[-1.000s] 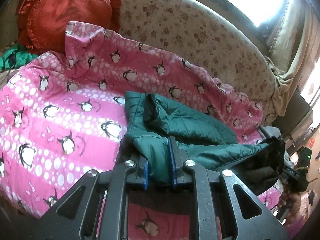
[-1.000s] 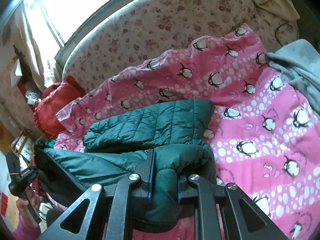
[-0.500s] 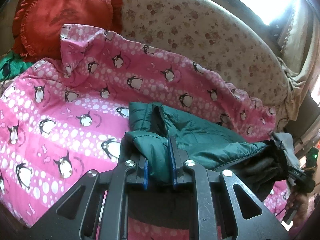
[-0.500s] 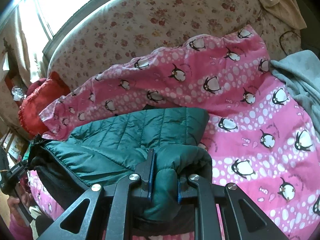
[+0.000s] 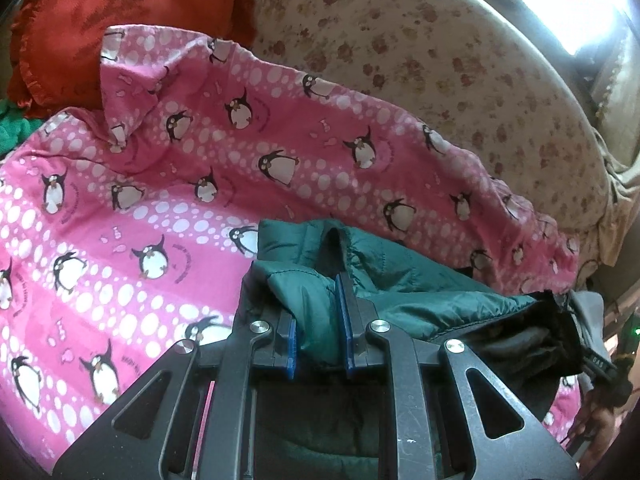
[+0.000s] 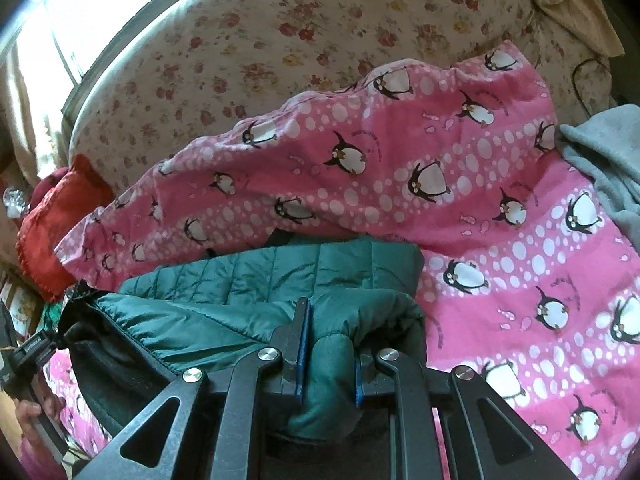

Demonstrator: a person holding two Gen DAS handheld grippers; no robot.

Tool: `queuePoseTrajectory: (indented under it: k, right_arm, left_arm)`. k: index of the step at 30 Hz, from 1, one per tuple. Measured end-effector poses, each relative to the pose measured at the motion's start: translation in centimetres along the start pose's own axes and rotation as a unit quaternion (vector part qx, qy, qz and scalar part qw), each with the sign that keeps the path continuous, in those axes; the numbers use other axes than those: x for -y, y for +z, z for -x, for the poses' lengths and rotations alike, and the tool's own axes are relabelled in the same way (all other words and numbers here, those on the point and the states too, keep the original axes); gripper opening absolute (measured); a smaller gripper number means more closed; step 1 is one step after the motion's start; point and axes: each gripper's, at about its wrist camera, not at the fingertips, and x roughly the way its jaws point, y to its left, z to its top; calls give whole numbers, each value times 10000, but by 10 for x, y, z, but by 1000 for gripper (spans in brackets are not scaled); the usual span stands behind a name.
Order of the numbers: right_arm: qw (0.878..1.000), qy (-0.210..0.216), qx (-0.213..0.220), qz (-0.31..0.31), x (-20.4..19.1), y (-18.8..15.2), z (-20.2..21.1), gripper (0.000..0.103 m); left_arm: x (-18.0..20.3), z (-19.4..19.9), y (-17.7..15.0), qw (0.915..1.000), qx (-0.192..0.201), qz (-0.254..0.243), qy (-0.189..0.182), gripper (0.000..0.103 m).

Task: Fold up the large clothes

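Observation:
A dark green quilted jacket [image 5: 404, 280] lies partly folded on a pink penguin-print blanket [image 5: 152, 208]. My left gripper [image 5: 320, 312] is shut on a bunched edge of the jacket and holds it above the blanket. In the right wrist view my right gripper [image 6: 328, 344] is shut on the other end of the same jacket [image 6: 280, 276]. The held edge stretches between the two grippers over the lower quilted layer. Its black lining [image 6: 108, 356] hangs below.
A floral cream sofa back [image 5: 440, 52] curves behind the blanket. A red ruffled cushion [image 5: 112, 16] sits at the far left. A grey cloth [image 6: 604, 164] lies on the blanket at the right. The other gripper and hand show at the view edges [image 6: 28, 364].
Both grippers have carried the held jacket edge forward toward the sofa back. The upper layer now covers more of the lower quilted part. Both grips are unchanged.

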Motion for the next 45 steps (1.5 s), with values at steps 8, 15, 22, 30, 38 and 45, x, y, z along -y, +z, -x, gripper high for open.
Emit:
queuePoseTrajectory:
  k: [8, 15, 22, 30, 38, 45]
  right_arm:
    - [9993, -132, -217, -271, 11, 18, -44, 15]
    - [9953, 81, -417, -869, 29, 19, -84, 20]
    - [9899, 627, -37, -1272, 41, 24, -63, 32]
    - [9947, 336, -113, -968, 33, 19, -41, 32]
    - [9909, 113, 773, -1093, 23, 19, 0, 65]
    - [9996, -26, 280, 37, -25, 30, -26, 65]
  left_arm:
    - [1, -50, 14, 9996, -171, 72, 208, 16]
    - [-5, -71, 14, 9992, -343, 195, 82, 19]
    - [-13, -48, 27, 9976, -383, 255, -524, 35]
    - [-8, -9, 29, 9982, 314, 84, -504, 82]
    - [5, -14, 22, 9989, 252, -232, -314, 82]
    - [24, -55, 11, 9982, -121, -566, 172, 82]
